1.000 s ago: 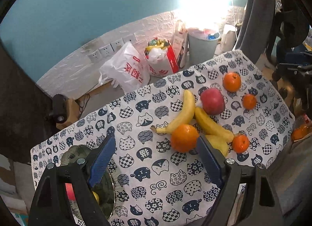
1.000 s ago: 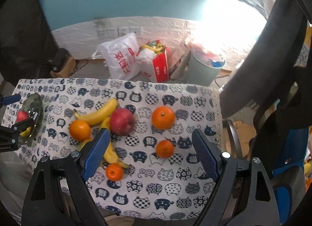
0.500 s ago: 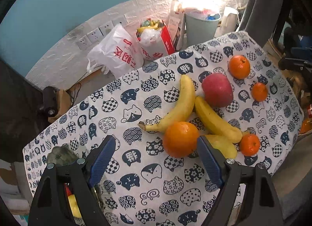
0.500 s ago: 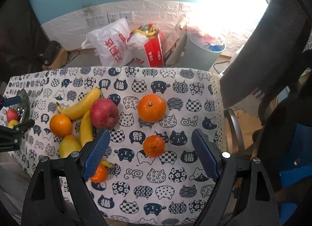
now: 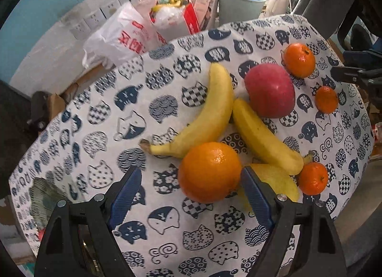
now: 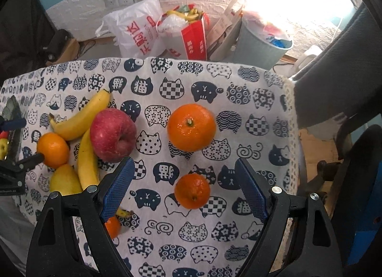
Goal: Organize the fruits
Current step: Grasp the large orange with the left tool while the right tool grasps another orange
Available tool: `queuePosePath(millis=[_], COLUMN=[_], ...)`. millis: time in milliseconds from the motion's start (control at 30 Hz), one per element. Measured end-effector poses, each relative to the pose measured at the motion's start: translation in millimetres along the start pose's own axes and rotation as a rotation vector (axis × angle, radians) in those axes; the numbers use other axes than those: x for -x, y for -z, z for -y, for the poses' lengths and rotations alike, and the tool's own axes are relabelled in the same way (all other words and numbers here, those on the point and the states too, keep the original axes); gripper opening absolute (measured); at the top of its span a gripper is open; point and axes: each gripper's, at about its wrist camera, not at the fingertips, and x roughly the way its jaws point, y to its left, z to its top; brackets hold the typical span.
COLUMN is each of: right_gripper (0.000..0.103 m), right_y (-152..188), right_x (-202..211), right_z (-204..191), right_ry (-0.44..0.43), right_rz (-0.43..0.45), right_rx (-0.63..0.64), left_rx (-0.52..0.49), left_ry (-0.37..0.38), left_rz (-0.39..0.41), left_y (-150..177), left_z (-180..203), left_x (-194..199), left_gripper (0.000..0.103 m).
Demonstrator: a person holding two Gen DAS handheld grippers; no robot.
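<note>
— Presently, how does the left claw (image 5: 191, 193) stand?

— Jaws wide apart, gripping nothing. The large orange (image 5: 209, 172) lies between the blue pads, lower centre of frame, nearer the right-hand one; contact cannot be confirmed. The claw points steeply down at the surface (image 5: 100, 119).

— And the right claw (image 6: 183, 188)?

— Likewise spread and empty. A small tangerine (image 6: 192, 191) sits between its pads, touching neither. The bananas (image 5: 210, 114) run diagonally above the orange; the plate (image 5: 45, 195) lies at lower left.
</note>
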Motion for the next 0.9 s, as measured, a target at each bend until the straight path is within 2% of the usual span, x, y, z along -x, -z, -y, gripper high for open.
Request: queuePosePath(millis=[233,367,500,567,633,667,900], right_gripper=[0.085,0.085,0.085,0.085,0.085,0.085,0.085], right_y=[-10,-13,-15,-17,-18,-19,-26], right_x=[-25,-39,-50,-54,-59,-62,-77], right_z=[0,2,4,5,7,8,7], right_ry=[0.003,0.016,0.027,0.032,0.025,0.024,0.040], right_rz=[-0.042,-0.061,-0.076,-0.081,-0.082,-0.087,-0.095], right_rx=[-0.005,-0.007,-0.010,-0.013,-0.021,-0.024,-0.011], left_rx=[0.041,-0.009,-0.015,-0.013,-0.012,-0.009,-0.022], left_ry=[0.045,0.008,0.009,0.023,0.072,0.096,0.090], left_rz=[-0.052,-0.048,-0.052,-0.054,-0.060,-0.060,-0.037], left_y=[-4,-6,-9,-11,-12,-12,-9], left_z=[-2,8,10,10,9,9,9], left_x=[-21,-28,-34,-37,-40,-39,-39], left_gripper=[0.089,0.089,0.089,0.086,0.071,0.067,0.066])
